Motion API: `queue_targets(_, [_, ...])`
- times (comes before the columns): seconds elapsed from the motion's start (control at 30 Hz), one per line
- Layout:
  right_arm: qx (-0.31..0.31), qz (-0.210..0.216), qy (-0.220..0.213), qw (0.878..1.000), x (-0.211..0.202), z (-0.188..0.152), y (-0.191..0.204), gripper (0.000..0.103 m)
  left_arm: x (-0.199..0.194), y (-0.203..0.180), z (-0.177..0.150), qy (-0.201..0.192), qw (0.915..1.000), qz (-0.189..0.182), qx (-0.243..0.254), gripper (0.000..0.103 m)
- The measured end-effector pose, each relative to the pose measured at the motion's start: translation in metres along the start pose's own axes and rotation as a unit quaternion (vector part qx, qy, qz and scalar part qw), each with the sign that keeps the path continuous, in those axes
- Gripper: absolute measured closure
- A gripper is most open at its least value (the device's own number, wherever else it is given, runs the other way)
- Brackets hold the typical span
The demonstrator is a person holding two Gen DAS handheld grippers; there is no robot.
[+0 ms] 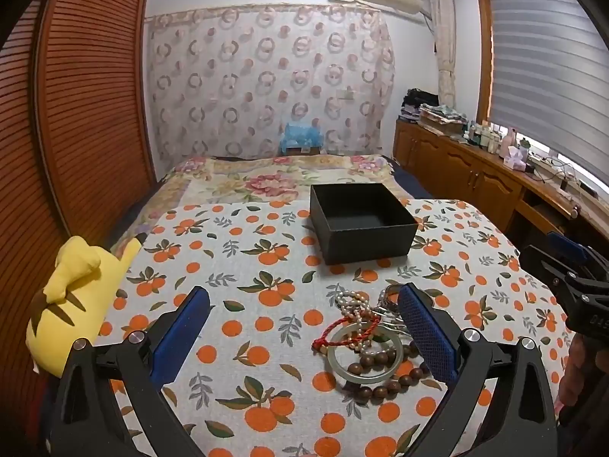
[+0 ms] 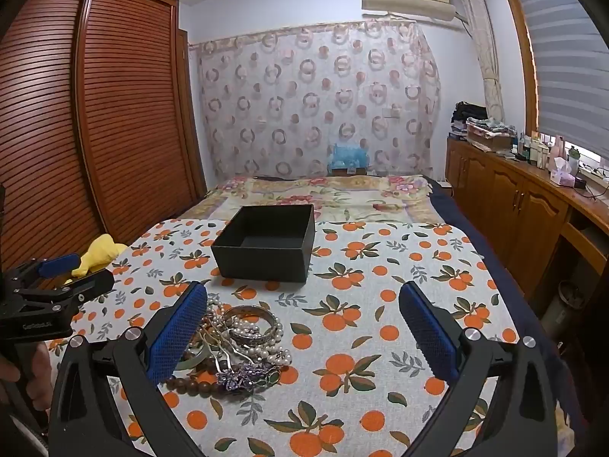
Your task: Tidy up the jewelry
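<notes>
Jewelry pile (image 2: 236,342) lay tangled on orange-print cloth (image 2: 380,304), near side of empty black box (image 2: 266,243). Left gripper (image 1: 304,304) and right gripper (image 2: 304,304) spread wide, holding nothing, likely poised for first pick.

slatted wooden wardrobe (image 2: 114,114) left, ring-patterned curtain (image 2: 316,103) behind floral bed (image 2: 323,194), wooden cabinets (image 2: 506,198) under blinded window (image 2: 571,57)

To your left a yellow plush toy (image 1: 76,293) lies beside the orange-print cloth (image 1: 243,266). Ahead, a floral bedspread (image 2: 335,190) meets a circle-patterned curtain (image 2: 316,99).
</notes>
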State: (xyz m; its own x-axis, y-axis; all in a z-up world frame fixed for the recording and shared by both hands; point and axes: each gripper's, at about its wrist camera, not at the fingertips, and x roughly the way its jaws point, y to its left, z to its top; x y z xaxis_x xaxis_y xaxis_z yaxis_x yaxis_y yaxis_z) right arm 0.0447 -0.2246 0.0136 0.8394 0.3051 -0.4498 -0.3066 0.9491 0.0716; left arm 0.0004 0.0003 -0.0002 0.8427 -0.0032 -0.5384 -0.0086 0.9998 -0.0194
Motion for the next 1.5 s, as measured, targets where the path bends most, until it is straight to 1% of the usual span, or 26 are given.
queue_targets(1.5, [0.002,0.002,0.004,1.000,0.0023,-0.0020,0.0007,0.002,-0.0021,-0.0040,0.0024,-0.001,1.0000,-0.001,-0.001,0.007])
